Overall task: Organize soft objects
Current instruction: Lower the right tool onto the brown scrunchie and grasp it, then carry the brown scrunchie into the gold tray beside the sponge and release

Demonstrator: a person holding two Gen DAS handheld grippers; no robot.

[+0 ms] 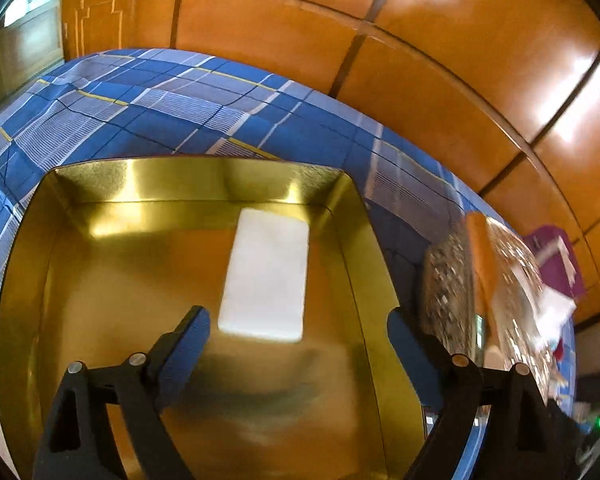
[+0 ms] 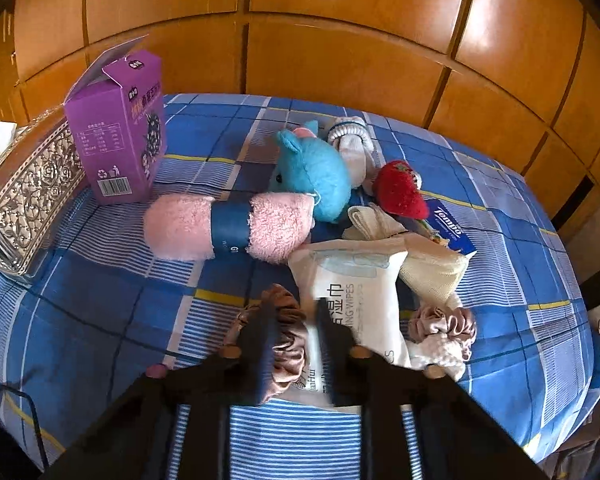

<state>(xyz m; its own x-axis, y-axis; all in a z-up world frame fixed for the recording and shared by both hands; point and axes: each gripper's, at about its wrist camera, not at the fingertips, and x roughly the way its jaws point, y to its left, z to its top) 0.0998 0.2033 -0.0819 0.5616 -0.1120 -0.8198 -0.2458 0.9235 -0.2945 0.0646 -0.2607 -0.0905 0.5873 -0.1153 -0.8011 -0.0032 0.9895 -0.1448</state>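
My left gripper is open and empty, hovering over an empty gold tin box on the blue plaid bed. My right gripper is shut on a brown satin scrunchie beside a white wet-wipes pack. Beyond lie a rolled pink towel, a blue plush toy, a red strawberry plush, white socks, a cream cloth, another scrunchie and a Tempo tissue pack.
A purple carton and a silver embossed tissue box stand at the left of the right wrist view; the tissue box also shows blurred at the right of the left wrist view. Wooden wardrobe panels back the bed.
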